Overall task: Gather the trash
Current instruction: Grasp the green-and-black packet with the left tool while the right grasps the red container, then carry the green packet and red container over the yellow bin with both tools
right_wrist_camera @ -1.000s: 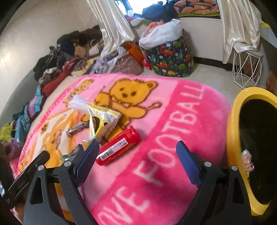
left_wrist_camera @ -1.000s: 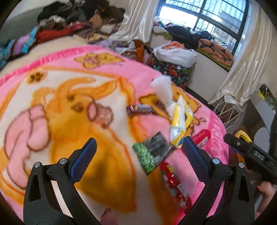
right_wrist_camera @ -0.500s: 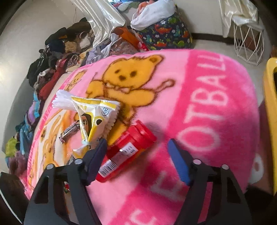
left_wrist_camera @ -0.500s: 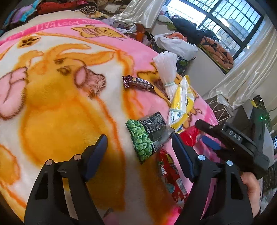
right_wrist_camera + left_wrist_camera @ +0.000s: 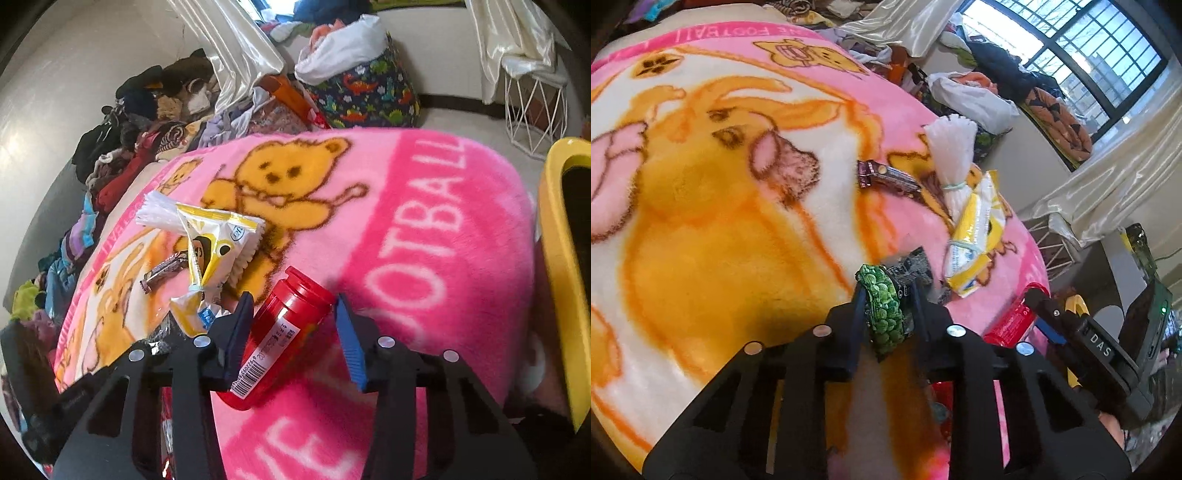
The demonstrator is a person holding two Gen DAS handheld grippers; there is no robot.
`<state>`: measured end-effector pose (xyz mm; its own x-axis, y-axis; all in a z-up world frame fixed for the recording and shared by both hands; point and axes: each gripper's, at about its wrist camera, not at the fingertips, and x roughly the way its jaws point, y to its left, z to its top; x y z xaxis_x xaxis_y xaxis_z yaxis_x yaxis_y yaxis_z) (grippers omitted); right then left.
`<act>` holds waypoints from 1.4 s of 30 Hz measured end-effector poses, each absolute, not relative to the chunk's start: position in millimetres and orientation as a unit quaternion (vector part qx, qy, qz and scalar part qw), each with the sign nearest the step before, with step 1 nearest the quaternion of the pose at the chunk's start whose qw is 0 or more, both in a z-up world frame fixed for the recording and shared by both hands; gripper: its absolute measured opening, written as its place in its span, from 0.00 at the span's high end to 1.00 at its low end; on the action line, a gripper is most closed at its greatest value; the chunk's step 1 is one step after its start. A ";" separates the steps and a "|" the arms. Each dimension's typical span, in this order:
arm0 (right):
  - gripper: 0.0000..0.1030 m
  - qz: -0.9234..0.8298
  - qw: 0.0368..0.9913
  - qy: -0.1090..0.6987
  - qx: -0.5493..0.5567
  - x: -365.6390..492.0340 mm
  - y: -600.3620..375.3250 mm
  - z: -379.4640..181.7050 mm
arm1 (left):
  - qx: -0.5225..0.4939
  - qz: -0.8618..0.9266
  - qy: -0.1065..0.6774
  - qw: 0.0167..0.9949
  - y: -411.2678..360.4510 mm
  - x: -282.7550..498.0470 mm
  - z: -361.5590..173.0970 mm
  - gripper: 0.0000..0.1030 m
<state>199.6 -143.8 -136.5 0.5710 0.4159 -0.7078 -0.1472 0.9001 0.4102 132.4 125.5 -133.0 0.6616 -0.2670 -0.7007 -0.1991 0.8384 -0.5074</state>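
My left gripper [image 5: 886, 295] is shut on a green pea snack packet [image 5: 884, 310] lying on the pink bear blanket [image 5: 701, 221]. My right gripper [image 5: 293, 310] is open, its fingers on either side of a red plastic bottle [image 5: 284, 328] lying on the blanket [image 5: 424, 240]; the left finger touches it. The bottle also shows in the left wrist view [image 5: 1012, 325]. A yellow wrapper [image 5: 975, 229], a white bundle [image 5: 951, 155] and a dark candy bar wrapper [image 5: 886, 177] lie farther up. A yellow bin [image 5: 561, 266] stands at the right.
A red packet [image 5: 942, 398] lies partly hidden under my left gripper. A dinosaur-print basket [image 5: 365, 92], a white wire stool [image 5: 535, 110] and piles of clothes [image 5: 147, 122] stand beyond the bed. Curtains hang by the window [image 5: 1089, 48].
My left gripper moved down and closed on the green pea packet. My right gripper advanced and narrowed so its fingers now straddle the red bottle.
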 end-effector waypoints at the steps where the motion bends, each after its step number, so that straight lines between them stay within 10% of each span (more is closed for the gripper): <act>1: 0.60 0.162 0.875 0.430 0.151 196.9 -145.1 -134.0 | -0.286 -0.025 0.409 0.866 125.4 131.9 -131.5 0.87; 42: 0.69 0.165 0.926 0.308 0.141 152.6 -212.7 -33.3 | -0.163 -0.118 0.311 0.929 27.3 113.0 -16.4 0.95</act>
<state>152.6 -212.7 -33.3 0.7558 0.3925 -0.5241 -0.2186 0.9057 0.3631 113.0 27.3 -16.4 0.7784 -0.3212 -0.5393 0.1185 0.9189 -0.3762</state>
